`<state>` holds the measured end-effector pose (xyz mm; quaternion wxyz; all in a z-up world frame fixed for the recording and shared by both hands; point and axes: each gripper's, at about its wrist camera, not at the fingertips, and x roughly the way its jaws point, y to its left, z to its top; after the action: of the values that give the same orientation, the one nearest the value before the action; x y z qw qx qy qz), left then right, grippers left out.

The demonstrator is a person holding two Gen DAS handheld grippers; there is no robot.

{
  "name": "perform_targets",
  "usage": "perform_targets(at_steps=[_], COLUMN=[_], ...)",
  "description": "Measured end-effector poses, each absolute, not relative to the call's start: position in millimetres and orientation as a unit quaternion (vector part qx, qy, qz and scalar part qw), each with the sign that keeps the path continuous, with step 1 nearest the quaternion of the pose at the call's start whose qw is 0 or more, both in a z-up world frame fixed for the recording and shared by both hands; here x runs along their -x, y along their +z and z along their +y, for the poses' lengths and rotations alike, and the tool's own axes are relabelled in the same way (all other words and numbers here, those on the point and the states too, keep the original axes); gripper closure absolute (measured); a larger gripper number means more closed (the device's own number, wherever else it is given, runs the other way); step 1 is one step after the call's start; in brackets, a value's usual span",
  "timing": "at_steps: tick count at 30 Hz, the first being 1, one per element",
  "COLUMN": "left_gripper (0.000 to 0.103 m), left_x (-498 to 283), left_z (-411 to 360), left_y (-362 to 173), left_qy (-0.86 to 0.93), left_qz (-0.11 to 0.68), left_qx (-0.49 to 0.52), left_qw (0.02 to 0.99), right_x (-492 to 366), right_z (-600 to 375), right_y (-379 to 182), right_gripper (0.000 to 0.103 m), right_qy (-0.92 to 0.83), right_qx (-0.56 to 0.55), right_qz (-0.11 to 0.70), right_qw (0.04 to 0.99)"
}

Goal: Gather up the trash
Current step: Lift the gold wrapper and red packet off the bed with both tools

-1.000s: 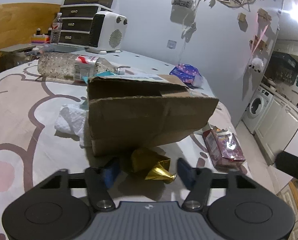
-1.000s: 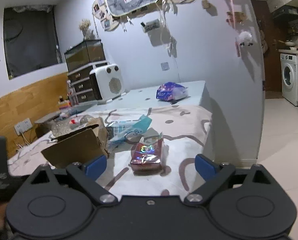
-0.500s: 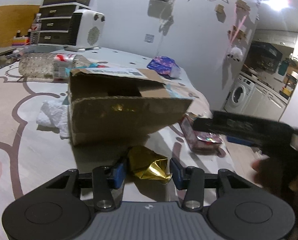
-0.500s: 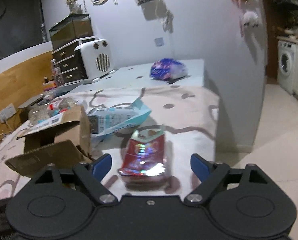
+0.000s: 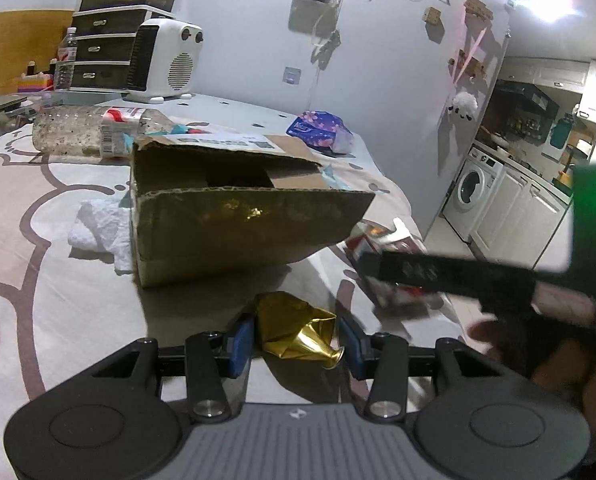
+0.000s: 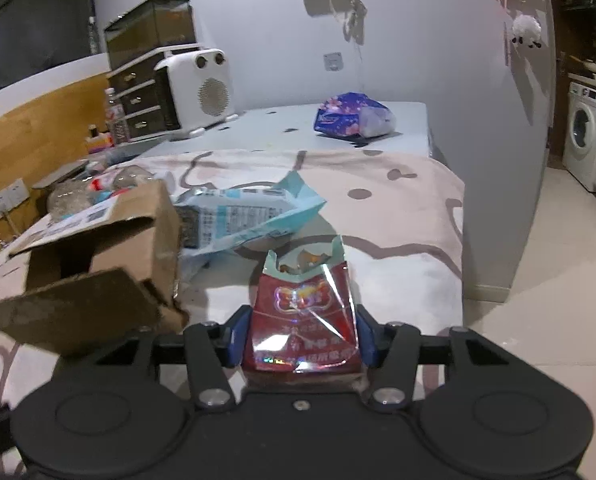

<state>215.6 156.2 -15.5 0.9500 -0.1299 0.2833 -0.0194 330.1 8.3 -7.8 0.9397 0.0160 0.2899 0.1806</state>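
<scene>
The left claw (image 5: 295, 340) is closed partway around a crumpled gold foil wrapper (image 5: 293, 332) lying on the pink patterned cloth of the bench (image 5: 37, 280), just in front of an open brown cardboard box (image 5: 233, 216); its blue pads sit against the foil's sides. The right claw (image 6: 304, 338) has just been closing and now has its pads against the edges of a red shiny snack packet with a torn top (image 6: 304, 312), which lies near the box's corner.

To do this step well, I judge each grip should firm up before lifting: foil and film are slippery and crush easily, so squeeze gently and lift straight up. The box's front flap hangs low, so the trash should go over it, one hand at a time.

Counted: one box, one gold wrapper, one red packet, one pale blue printed pouch (image 6: 249, 216), one clear plastic bottle lying on its side (image 5: 81, 130), one white crumpled tissue (image 5: 101, 232), one purple flowered pack (image 6: 352, 116).
</scene>
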Motion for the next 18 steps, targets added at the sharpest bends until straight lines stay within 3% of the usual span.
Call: perform_targets(at_steps=[18], left_gripper=[0.056], left_x=[-211], left_z=[156], left_y=[-11], left_qy=[0.010], left_qz=[0.274], left_qx=[0.112], left_qw=[0.955], right_x=[-258], right_z=[-29], right_y=[-1], right_gripper=[0.050], right_qy=[0.187], right_qx=[0.002], right_qz=[0.263], right_qw=[0.946])
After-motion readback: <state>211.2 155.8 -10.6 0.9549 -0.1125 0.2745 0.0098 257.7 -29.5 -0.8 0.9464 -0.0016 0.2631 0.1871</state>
